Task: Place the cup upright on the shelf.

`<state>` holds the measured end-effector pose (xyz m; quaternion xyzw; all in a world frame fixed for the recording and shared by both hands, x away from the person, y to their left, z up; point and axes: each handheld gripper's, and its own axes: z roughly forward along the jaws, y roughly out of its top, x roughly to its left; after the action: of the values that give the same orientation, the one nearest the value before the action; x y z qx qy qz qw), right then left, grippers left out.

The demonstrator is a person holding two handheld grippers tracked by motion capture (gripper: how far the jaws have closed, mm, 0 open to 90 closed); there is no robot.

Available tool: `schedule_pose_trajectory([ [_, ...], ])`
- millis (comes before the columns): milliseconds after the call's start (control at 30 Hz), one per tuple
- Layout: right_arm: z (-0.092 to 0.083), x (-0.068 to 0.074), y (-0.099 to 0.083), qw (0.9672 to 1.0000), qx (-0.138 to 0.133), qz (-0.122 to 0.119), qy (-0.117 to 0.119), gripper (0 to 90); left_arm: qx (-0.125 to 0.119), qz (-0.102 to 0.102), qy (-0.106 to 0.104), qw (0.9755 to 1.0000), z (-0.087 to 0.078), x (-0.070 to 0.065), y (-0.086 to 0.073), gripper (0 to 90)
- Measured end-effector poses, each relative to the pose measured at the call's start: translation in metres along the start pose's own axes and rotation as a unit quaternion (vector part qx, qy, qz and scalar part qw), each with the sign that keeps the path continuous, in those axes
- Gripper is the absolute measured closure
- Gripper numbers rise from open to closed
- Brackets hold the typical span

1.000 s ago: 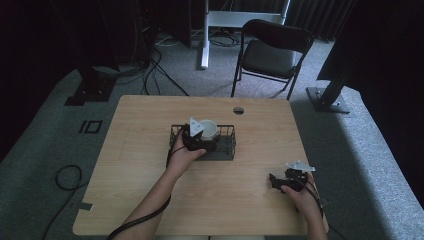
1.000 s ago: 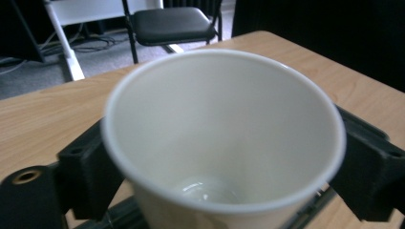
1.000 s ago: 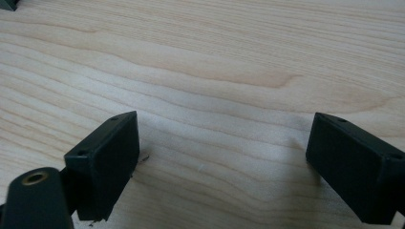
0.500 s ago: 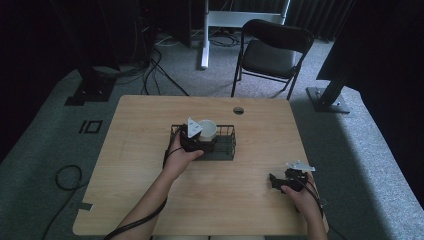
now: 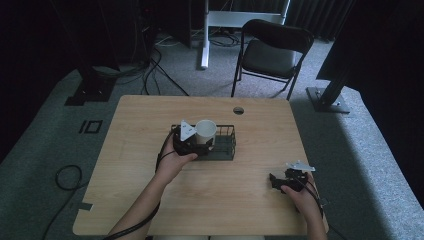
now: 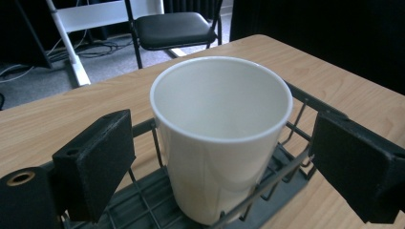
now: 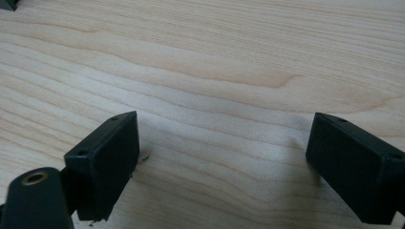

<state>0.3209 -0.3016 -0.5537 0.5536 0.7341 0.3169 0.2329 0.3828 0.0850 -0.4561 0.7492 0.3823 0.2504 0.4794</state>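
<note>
The left gripper (image 6: 219, 157) is wide open around a white cup (image 6: 222, 133) standing upright in the black wire basket (image 5: 226, 145), jaws apparently not touching it. The right gripper (image 7: 222, 167) is wide open and empty, low over the wooden table (image 5: 250, 200).

The left gripper (image 5: 202, 144) now sits a little more to its left at the wire basket (image 5: 227, 149) than one second ago, and its grey plate is turned to a new angle. The white cup (image 6: 220, 133) now stands upright in the basket between the spread jaws, with clear gaps on both sides, and its round rim is plain from above.
</note>
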Motion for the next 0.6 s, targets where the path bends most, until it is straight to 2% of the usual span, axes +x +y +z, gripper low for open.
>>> schedule_pose_trajectory([
  [167,0.0,0.0,0.0,1.0,0.0,0.0,0.0,10.7,0.0,0.001,-0.003,1.0,-0.011,0.002,-0.005,8.9],
  [600,0.0,0.0,0.0,1.0,0.0,0.001,0.0,10.7,-0.001,0.002,0.004,1.0,-0.031,0.007,-0.017,8.9],
])
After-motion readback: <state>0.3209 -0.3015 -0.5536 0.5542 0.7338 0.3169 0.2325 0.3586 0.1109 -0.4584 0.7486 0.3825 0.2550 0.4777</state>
